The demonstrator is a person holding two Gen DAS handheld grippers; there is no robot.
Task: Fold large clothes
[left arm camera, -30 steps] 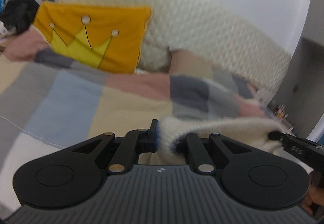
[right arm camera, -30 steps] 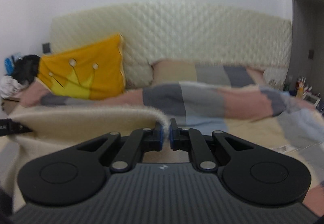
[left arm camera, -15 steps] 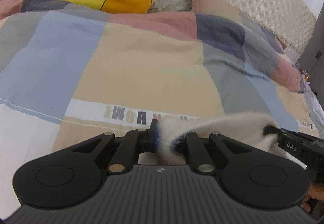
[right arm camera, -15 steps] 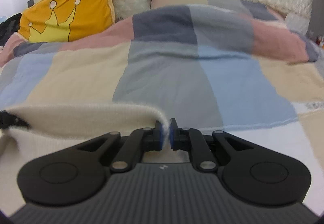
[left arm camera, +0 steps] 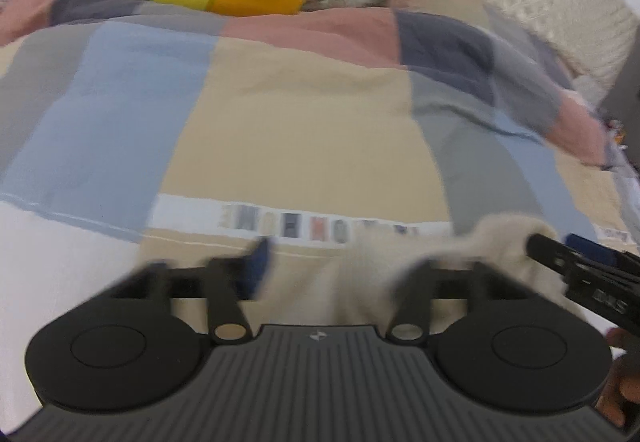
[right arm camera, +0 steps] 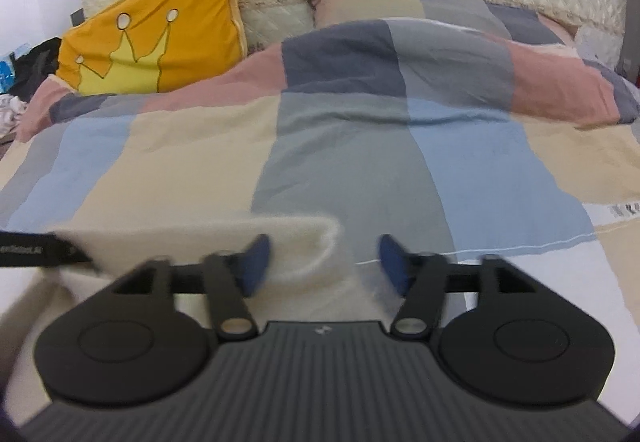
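The fuzzy cream knitted garment (right arm camera: 192, 246) lies on the colour-block patchwork bedspread (right arm camera: 360, 162), its folded edge running side to side between the two tools. In the right wrist view it sits at about ten o'clock from the right gripper (right arm camera: 324, 262), whose blue-padded jaws stand wide apart and hold nothing. In the left wrist view it sits at two o'clock from the left gripper (left arm camera: 340, 266), likewise spread wide, the cloth draped over its right finger. Both look equally near.
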